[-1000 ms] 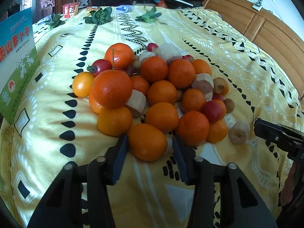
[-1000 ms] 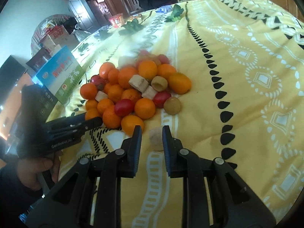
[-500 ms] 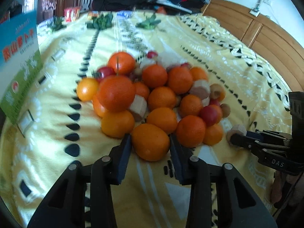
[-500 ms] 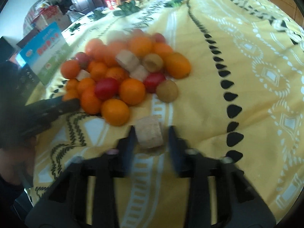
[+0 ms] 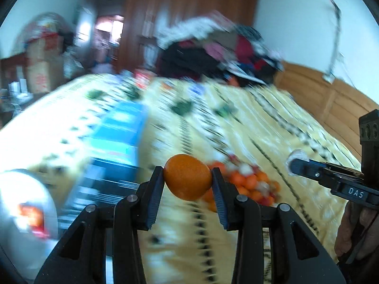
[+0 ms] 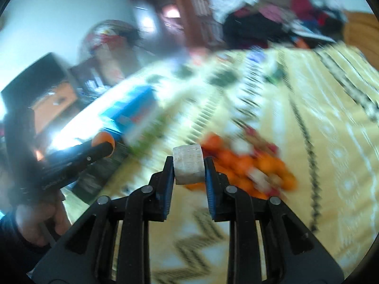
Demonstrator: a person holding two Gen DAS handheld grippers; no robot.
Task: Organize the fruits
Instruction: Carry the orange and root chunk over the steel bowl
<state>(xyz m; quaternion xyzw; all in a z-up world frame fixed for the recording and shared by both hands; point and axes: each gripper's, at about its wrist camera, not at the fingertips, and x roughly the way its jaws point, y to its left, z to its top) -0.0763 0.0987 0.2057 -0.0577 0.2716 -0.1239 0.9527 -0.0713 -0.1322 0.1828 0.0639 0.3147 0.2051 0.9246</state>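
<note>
My left gripper (image 5: 187,177) is shut on an orange (image 5: 187,177) and holds it in the air above the yellow bedspread (image 5: 272,123). My right gripper (image 6: 188,168) is shut on a pale beige cut chunk (image 6: 188,167), also lifted off the bed. The fruit pile (image 5: 248,182) of oranges, red fruits and pale chunks lies blurred on the bedspread below and beyond both grippers; it shows as the fruit pile (image 6: 251,163) in the right wrist view. Each gripper appears in the other's view: the right gripper (image 5: 298,163) with its chunk, the left gripper (image 6: 104,144) with the orange.
A blue and green carton (image 5: 120,123) lies at the left of the bed. A white bowl (image 5: 26,203) with something red in it sits at the lower left. Piled clothes (image 5: 213,54) lie at the far end, a wooden headboard (image 5: 331,99) at the right. Both views are motion-blurred.
Both grippers closed on their pieces, the left on the orange and the right on the beige chunk, then rose off the bed and tilted up; the pile is now farther below.
</note>
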